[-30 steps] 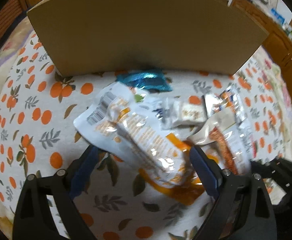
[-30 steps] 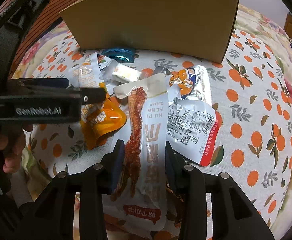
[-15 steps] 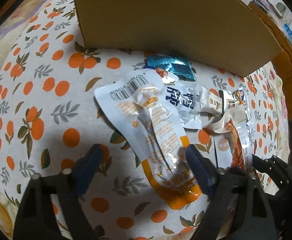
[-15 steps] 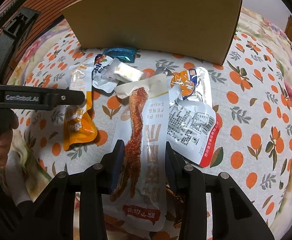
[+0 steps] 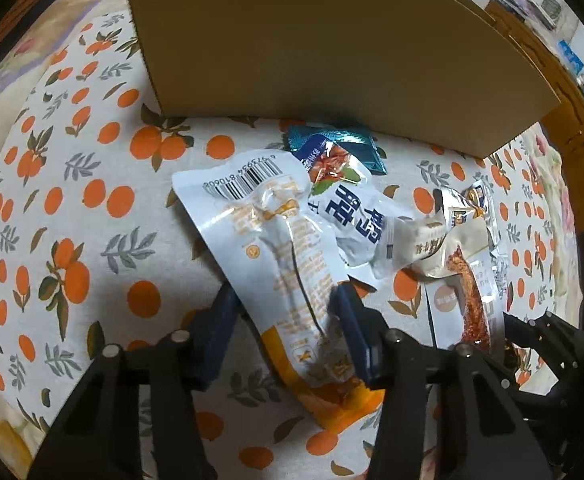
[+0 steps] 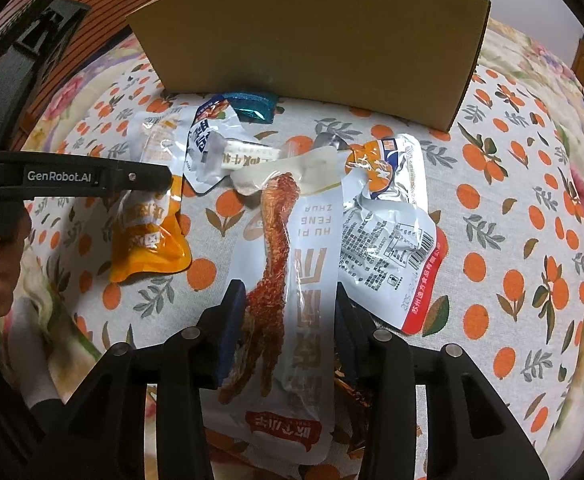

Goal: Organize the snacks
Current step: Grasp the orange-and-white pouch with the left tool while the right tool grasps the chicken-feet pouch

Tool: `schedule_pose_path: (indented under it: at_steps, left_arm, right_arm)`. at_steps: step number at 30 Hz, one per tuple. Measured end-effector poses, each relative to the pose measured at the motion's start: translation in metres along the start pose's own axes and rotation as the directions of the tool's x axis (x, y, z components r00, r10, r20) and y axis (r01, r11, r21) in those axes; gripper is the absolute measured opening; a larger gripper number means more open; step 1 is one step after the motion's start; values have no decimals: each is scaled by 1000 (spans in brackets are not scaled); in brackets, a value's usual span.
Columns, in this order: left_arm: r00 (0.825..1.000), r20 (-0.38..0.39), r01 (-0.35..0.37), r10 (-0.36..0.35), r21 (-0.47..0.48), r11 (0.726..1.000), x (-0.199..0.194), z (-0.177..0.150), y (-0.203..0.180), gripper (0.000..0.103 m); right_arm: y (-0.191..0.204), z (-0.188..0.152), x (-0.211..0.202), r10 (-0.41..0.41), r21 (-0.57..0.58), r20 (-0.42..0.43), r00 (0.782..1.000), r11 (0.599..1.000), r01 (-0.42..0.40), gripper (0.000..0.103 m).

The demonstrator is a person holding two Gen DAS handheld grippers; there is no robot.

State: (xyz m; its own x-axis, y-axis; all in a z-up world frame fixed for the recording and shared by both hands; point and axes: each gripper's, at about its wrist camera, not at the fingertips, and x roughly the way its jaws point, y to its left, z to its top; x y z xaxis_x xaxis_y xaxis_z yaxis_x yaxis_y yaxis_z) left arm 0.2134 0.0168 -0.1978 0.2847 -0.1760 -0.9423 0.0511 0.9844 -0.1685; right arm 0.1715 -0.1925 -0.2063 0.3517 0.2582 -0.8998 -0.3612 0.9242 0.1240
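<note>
cardboard box [image 6: 312, 36] walls off the far side, teal packet [image 6: 254, 106] tight against its base. snack packets [image 6: 288, 216] overlap in a clump mid tablecloth [image 6: 532, 216], no gaps between them. open cloth to the right of the clump and left of the orange pouch [image 5: 292, 272]. left gripper [image 6: 148, 178] blocks the clump's left edge.

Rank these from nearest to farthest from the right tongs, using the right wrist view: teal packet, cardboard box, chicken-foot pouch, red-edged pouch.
1. chicken-foot pouch, between the right tongs.
2. red-edged pouch, just right.
3. teal packet, far, at the box's foot.
4. cardboard box, farthest back.
</note>
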Motion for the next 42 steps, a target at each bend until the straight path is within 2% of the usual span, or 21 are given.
schedule_pose_path:
  at_steps: [3,7,12,15,20,22,27,34,37,39,40,41,42]
  left_arm:
    - [1000,10,-23,23,27,999,3,4,-10,54]
    - [999,25,-42,41,62,997,7,9,-22,56]
    - [998,26,-51,49,96,994,14,11,-39,52]
    - [1000,4,-18,17,67,998,16,12,-41,43]
    - [1000,-10,-7,7,58,998,3,8,-32,33]
    - [1000,-12,-2,3,69,998,-4,6,-30,31]
    - [1000,-9,-23,24,92,995,-7,1,-33,31]
    - [999,7,-40,39,131,991,-12,3,-36,30]
    - [998,17,-56,54,155,986,-19,2,-38,28]
    - [998,25,-63,60,169,984,-25,1,-38,28]
    - [998,30,-67,63,177,982,-29,0,-38,27]
    - [997,33,-68,63,183,981,-31,0,-38,27]
    - [998,30,-57,52,187,981,-32,-1,-38,27]
  right_arm:
    - [3,0,3,-1,-10,-4,1000,1000,1,47]
    - [9,3,7,-17,-50,2,1000,999,17,57]
    - [12,4,9,-40,-80,9,999,996,41,59]
    - [11,5,8,-49,-76,8,999,996,49,52]
    - [-9,8,2,36,48,14,999,998,-37,25]
    - [-15,8,0,69,82,19,997,994,-70,22]
    - [-17,10,0,85,95,15,996,992,-86,23]
    - [-10,11,6,60,38,8,998,997,-61,39]
    - [-2,14,10,37,-4,16,999,999,-37,42]
    - [-3,15,10,39,1,18,999,999,-39,36]
    - [-6,16,8,59,19,26,998,998,-59,23]
    - [-10,17,5,80,41,37,996,996,-81,17]
    - [-12,18,3,94,59,36,995,994,-96,17]
